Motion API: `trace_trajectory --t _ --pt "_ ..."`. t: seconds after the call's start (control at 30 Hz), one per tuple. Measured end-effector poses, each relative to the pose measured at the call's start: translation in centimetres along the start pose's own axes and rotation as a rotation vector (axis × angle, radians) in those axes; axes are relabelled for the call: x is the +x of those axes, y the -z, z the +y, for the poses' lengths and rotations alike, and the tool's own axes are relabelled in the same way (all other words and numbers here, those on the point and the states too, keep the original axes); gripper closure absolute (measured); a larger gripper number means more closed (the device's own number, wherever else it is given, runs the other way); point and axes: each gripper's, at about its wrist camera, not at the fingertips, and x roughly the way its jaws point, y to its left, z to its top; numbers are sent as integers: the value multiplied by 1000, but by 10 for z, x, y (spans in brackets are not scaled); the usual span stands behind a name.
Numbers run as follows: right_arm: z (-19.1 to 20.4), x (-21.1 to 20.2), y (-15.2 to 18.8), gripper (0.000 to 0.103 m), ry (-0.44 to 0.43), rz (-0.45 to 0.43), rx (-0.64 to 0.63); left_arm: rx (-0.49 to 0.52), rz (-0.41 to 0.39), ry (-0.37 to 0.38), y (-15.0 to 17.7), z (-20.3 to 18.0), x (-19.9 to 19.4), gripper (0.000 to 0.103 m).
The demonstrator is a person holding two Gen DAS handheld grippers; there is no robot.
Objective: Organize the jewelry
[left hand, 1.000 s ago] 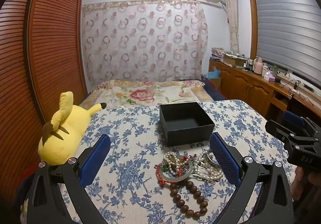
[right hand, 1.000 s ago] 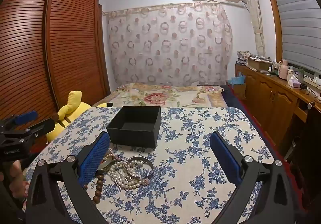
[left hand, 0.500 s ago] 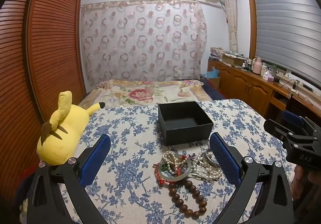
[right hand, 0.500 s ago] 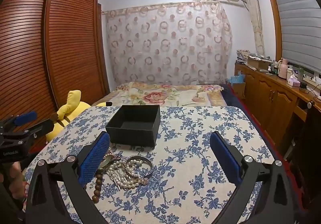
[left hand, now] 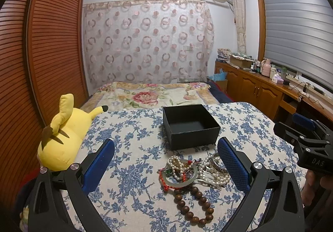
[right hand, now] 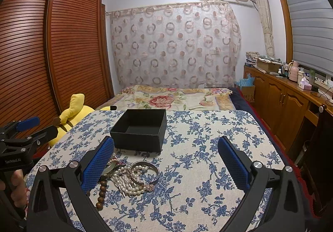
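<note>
A bedroom with a bed point(left hand: 154, 94) lies behind the floral-clothed desk point(left hand: 129, 128). A black box point(left hand: 190, 125) stands empty mid-desk; the jewelry pile point(left hand: 191, 171) lies just before it. Left tool point(left hand: 166, 161) and right tool point(right hand: 166, 159) hover, both spread wide, holding nothing.

Your left claw point(left hand: 166, 166) and right claw point(right hand: 166, 164) are black frames with blue textured pads point(left hand: 233, 166) and silver screws point(left hand: 257, 165); the right's white lettering seems to read "DAS".
</note>
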Motion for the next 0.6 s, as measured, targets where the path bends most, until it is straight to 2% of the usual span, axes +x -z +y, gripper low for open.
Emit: trace_trajectory --t 0.6 --pt "1 -2 -1 2 -1 -2 0 -1 -4 1 1 -1 2 7"
